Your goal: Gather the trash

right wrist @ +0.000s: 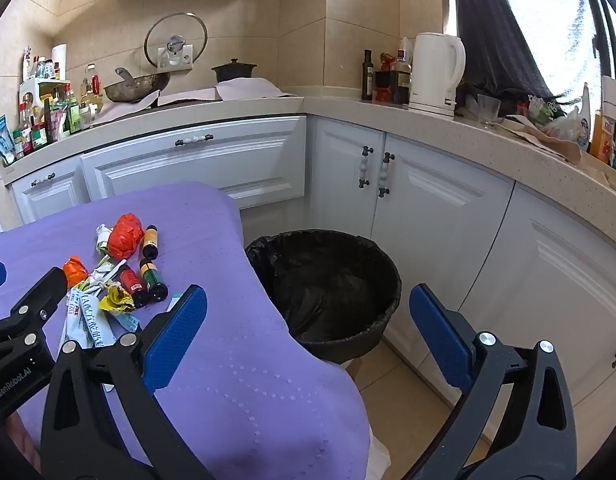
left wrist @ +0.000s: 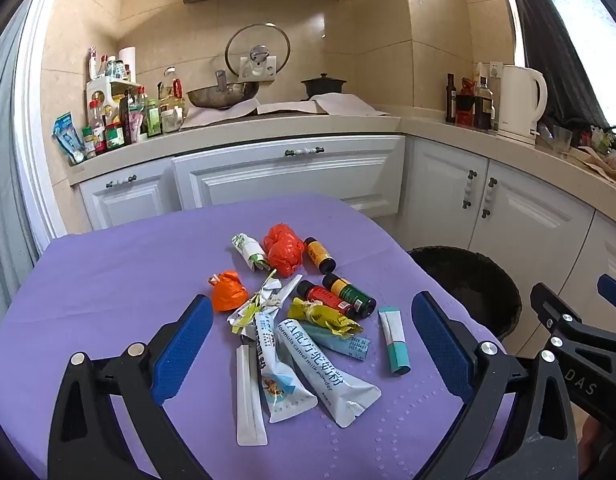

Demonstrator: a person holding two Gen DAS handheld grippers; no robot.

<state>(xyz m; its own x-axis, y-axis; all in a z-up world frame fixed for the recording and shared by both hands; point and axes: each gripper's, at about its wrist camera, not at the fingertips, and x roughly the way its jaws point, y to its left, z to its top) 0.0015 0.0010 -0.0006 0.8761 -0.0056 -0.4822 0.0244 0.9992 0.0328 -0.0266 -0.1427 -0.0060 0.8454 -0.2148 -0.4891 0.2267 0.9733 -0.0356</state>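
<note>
A pile of trash lies on the purple table (left wrist: pixel 108 272): sachets (left wrist: pixel 328 376), a yellow wrapper (left wrist: pixel 324 318), orange bags (left wrist: pixel 284 250), three small bottles (left wrist: pixel 348 298) and a teal tube (left wrist: pixel 394 340). My left gripper (left wrist: pixel 312 346) is open, hovering over the sachets and holding nothing. My right gripper (right wrist: pixel 308 328) is open and empty above the table's right edge, beside a black-lined bin (right wrist: pixel 328 292). The pile shows at the left of the right wrist view (right wrist: pixel 108 280).
White kitchen cabinets (right wrist: pixel 428 200) and a cluttered counter with a kettle (right wrist: pixel 436 72) stand behind the bin. The bin (left wrist: pixel 468 284) sits on the floor right of the table. A wok (left wrist: pixel 222 94) and condiment bottles (left wrist: pixel 120 116) are on the far counter.
</note>
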